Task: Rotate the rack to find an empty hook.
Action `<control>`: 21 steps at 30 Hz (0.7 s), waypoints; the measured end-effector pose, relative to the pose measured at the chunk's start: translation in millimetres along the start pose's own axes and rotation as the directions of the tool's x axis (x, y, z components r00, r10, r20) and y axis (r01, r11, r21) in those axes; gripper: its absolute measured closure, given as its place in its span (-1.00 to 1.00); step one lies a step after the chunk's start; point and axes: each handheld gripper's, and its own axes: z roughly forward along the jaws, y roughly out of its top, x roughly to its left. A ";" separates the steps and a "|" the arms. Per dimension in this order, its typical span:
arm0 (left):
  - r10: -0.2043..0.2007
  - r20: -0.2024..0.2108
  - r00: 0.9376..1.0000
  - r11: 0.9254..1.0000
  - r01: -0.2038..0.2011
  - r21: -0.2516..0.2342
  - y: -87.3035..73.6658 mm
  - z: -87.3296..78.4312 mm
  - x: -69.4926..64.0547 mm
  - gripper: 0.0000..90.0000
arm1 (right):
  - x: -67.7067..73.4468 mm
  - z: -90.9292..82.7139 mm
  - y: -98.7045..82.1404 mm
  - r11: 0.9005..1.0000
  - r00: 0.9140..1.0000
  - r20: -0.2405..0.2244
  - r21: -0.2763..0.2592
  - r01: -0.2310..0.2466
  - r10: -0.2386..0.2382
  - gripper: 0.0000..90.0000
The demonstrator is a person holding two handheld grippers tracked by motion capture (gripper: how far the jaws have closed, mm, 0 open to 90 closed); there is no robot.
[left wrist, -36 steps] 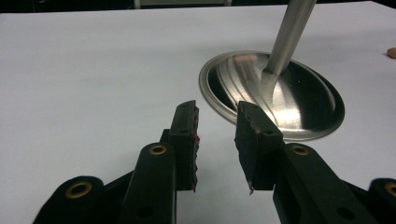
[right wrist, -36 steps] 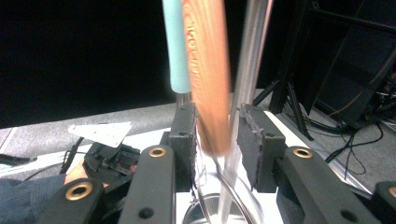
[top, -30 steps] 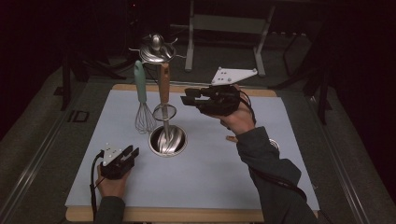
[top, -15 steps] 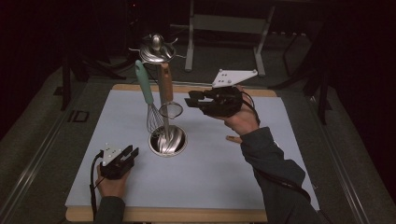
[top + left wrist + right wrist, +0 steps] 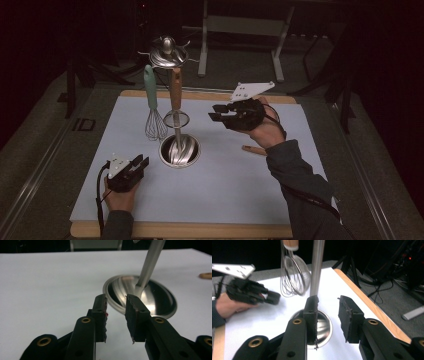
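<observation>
- High view: the whisk (image 5: 154,112) with the green handle now hangs straight on the metal stand (image 5: 178,145), beside the wooden-handled strainer (image 5: 175,107); half a second ago it was tilted.
- The right gripper (image 5: 218,113) has drawn back a little from the stand, jaws apart and holding nothing.
- The left gripper (image 5: 140,163) rests on the white mat (image 5: 230,180) as before, jaws slightly apart, just beside the stand's round base.
- A wooden stick (image 5: 254,149) lies by the right hand (image 5: 267,131).

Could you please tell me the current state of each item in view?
Stand: upright.
Whisk: hanging on the stand.
Strainer: hanging on the stand.
Wooden stick: lying flat.
Left gripper: open, empty.
Right gripper: open, empty, pointing toward the stand.
</observation>
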 end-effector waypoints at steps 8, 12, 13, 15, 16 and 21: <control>-0.025 0.026 0.999 0.989 0.029 -0.147 23.0 -24.4 -7.2 0.93 | -9.5 -0.7 -21.9 0.997 0.999 0.043 0.074 -0.015 0.012 0.44; -0.032 0.047 0.998 0.972 0.042 -0.229 38.7 -37.5 -13.7 0.99 | -12.2 1.7 -34.5 0.992 0.997 0.077 0.118 -0.032 0.023 0.37; -0.035 0.067 0.997 0.958 0.052 -0.282 50.7 -46.0 -17.0 0.99 | -12.4 2.9 -37.8 0.990 0.996 0.089 0.135 -0.033 0.021 0.35; -0.030 0.082 0.996 0.939 0.056 -0.340 65.5 -54.3 -21.0 0.99 | -12.4 6.0 -44.4 0.986 0.994 0.110 0.167 -0.027 0.009 0.30; -0.029 0.089 0.996 0.932 0.059 -0.359 70.4 -57.0 -22.4 0.99 | -12.2 7.8 -48.4 0.983 0.993 0.119 0.184 -0.025 0.003 0.28; -0.016 0.105 0.994 0.890 0.062 -0.452 97.8 -69.2 -30.4 0.99 | -12.5 12.0 -61.4 0.975 0.992 0.126 0.220 -0.036 0.009 0.23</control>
